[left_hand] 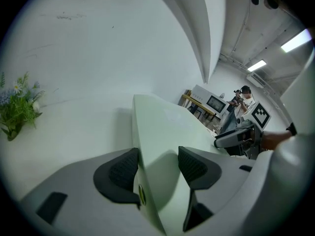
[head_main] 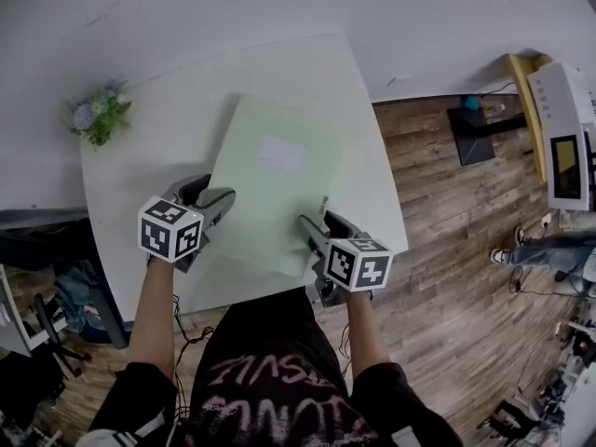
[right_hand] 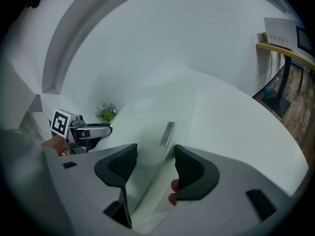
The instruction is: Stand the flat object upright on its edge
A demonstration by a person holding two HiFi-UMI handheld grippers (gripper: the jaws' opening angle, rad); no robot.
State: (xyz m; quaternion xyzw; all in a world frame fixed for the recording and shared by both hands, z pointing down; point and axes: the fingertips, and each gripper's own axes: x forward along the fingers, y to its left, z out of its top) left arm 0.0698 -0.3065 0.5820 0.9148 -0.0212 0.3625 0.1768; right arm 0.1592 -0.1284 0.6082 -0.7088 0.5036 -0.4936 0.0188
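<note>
A pale green flat folder (head_main: 275,184) lies on a white table (head_main: 158,166), its near end towards the person. The left gripper (head_main: 209,194) straddles the folder's near left edge and the right gripper (head_main: 318,223) straddles its near right edge. Each has its jaws apart, with the thin board running between the pads and not yet firmly pinched.

The likely risks:
- If the jaws do not close fully, the smooth folder could slip out as it is raised.
- If one side lifts faster than the other, the thin board could twist or bow.
- Once on its narrow edge, the folder could skid on the slick tabletop or fall flat when released.

Counted: one folder with one white label (head_main: 281,154), two grippers, one table, and one small bunch of flowers (head_main: 98,115) at the far left.
</note>
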